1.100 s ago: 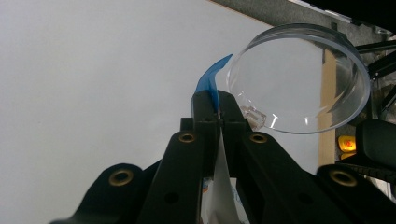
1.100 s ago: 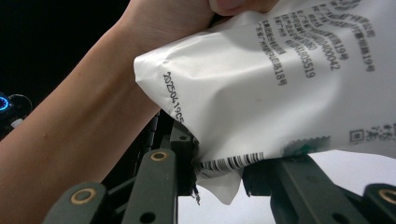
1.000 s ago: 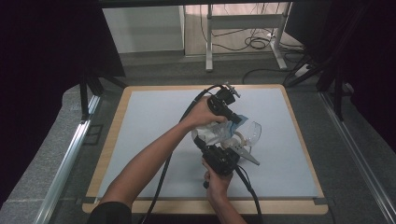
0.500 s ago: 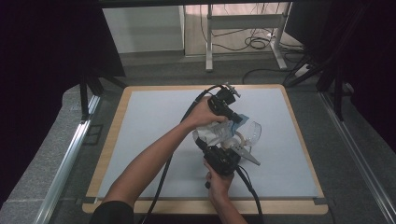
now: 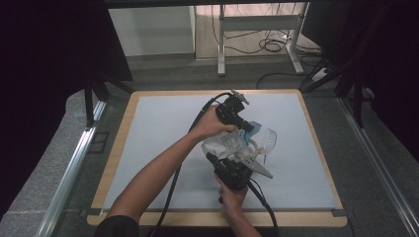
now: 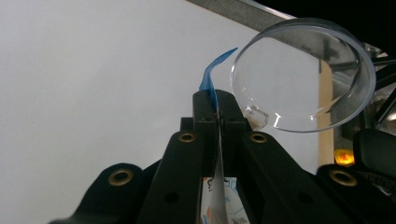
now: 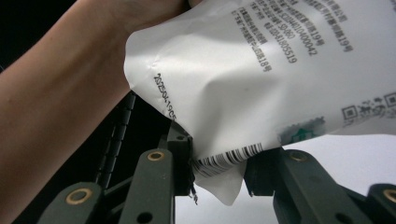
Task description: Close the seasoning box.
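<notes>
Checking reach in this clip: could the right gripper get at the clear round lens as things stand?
Probably not yet: the right gripper has the white pouch between its jaws, and that pouch hangs between it and the lens.

Glossy, crinkled plastic pouch (image 7: 261,79) with printed film. Clear, smooth plastic dish (image 6: 303,74) beside it. Matt pale sheet (image 5: 163,128) beneath, wood-edged.

A desk frame (image 5: 257,29) with, seemingly, cables (image 5: 269,45) beyond the table.

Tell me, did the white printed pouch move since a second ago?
No. The white printed pouch keeps its spot on the pale mat, beside the clear plastic bowl.
</notes>
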### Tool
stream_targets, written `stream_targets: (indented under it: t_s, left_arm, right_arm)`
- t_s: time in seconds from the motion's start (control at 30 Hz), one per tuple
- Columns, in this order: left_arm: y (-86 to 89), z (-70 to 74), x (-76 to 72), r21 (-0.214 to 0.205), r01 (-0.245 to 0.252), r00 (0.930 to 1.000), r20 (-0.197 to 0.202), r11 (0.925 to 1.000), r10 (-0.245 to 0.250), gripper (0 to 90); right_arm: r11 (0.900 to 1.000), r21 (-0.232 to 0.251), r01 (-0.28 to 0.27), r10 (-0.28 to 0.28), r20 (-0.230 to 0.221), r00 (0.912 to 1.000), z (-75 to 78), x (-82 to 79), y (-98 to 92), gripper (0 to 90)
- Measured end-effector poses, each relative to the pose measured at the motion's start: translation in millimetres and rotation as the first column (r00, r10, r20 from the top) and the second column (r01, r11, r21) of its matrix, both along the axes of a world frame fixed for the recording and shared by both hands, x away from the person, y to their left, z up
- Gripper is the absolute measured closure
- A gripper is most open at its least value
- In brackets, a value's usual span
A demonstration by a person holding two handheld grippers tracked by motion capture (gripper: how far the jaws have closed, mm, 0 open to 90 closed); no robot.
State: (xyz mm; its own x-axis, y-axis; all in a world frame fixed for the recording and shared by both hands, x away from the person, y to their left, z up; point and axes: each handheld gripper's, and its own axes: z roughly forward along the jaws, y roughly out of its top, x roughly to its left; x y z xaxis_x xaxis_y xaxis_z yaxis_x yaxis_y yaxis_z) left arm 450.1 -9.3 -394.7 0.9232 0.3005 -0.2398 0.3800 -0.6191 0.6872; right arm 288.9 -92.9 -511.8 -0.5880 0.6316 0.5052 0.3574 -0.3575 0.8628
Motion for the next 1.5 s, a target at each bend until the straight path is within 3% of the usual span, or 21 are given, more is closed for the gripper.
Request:
stream_targets:
  t_s: [0.2, 0.47, 0.7, 0.83, 0.9, 1.07, 1.3, 1.4, 1.43, 1.5]
  left_arm:
    - [8.4, 0.8, -4.5, -0.017, 0.000, 1.0000, 0.009, 0.9999, 0.000, 89.0]
    - [25.3, 0.1, -9.7, -0.057, -0.019, 0.9997, 0.015, 0.9982, 0.020, 89.1]
    - [35.8, -0.6, -18.1, -0.093, -0.032, 0.9992, 0.020, 0.9951, 0.034, 89.1]
    - [39.1, -0.9, -22.1, -0.111, -0.047, 0.9985, 0.023, 0.9927, 0.050, 89.1]
    - [42.4, -1.3, -26.6, -0.135, -0.056, 0.9977, 0.031, 0.9893, 0.061, 89.1]
    - [49.4, -0.1, -33.2, -0.155, -0.059, 0.9968, 0.045, 0.9862, 0.067, 89.2]
    - [56.5, -4.3, -38.3, -0.204, -0.081, 0.9952, 0.037, 0.9757, 0.090, 89.2]
    - [58.7, -4.5, -40.3, -0.214, -0.084, 0.9948, 0.039, 0.9731, 0.094, 89.2]
    - [61.4, -4.5, -42.7, -0.231, -0.088, 0.9940, 0.042, 0.9690, 0.101, 89.3]
    - [64.6, -4.4, -44.8, -0.247, -0.092, 0.9934, 0.043, 0.9646, 0.106, 89.3]
  right_arm:
    - [0.9982, -0.060, -0.012, 0.013, 0.018, 0.9997, -5.0, -5.9, -2.5, 67.0]
    - [0.9941, -0.104, -0.029, 0.028, -0.005, 0.9996, -15.7, -9.2, -8.6, 64.6]
    - [0.9877, -0.142, -0.065, 0.050, -0.108, 0.9929, -21.5, -8.7, -15.0, 58.6]
    - [0.9808, -0.173, -0.090, 0.061, -0.168, 0.9839, -24.8, -6.1, -16.4, 52.2]
    - [0.9781, -0.173, -0.115, 0.077, -0.211, 0.9744, -26.9, -4.2, -17.0, 49.5]
    - [0.9715, -0.196, -0.134, 0.083, -0.248, 0.9652, -29.2, -3.1, -18.9, 43.7]
    - [0.9606, -0.239, -0.142, 0.075, -0.267, 0.9607, -29.6, -3.9, -20.6, 36.4]
    - [0.9501, -0.276, -0.145, 0.074, -0.250, 0.9655, -28.4, -6.6, -22.7, 34.5]
    - [0.9476, -0.286, -0.143, 0.073, -0.242, 0.9675, -28.3, -7.4, -24.0, 33.9]
    - [0.9474, -0.289, -0.138, 0.070, -0.235, 0.9696, -27.7, -9.4, -27.3, 33.5]
